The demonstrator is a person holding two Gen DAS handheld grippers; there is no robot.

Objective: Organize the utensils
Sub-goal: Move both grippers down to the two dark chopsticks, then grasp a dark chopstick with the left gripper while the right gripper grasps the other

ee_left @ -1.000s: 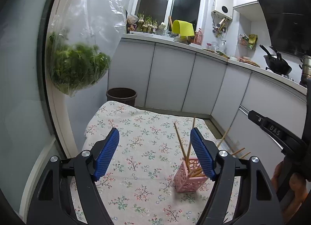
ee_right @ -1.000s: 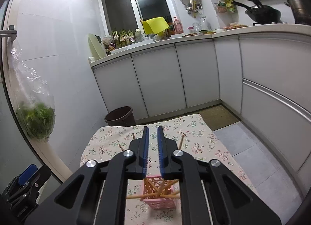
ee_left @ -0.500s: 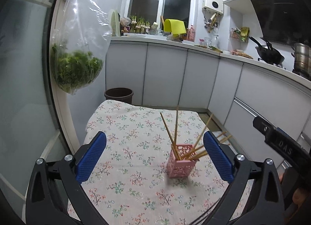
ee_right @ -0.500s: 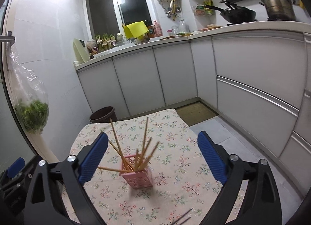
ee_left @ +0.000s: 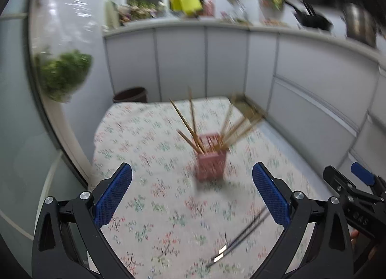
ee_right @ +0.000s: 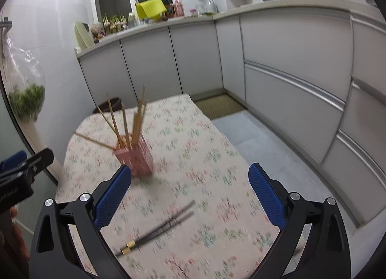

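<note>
Both grippers had pulled back from the pink holder (ee_right: 135,158), bringing two black chopsticks (ee_right: 159,227) into view at lower centre of the floral tablecloth (ee_right: 212,158). Left gripper (ee_left: 191,197) and right gripper (ee_right: 189,198) stood wide apart, holding nothing. Wooden chopsticks (ee_right: 125,122) stood splayed in the holder, centre-left.

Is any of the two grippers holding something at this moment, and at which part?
Nothing is held. The left gripper and the right gripper are both open and empty; the black chopsticks lie on the tablecloth.
</note>
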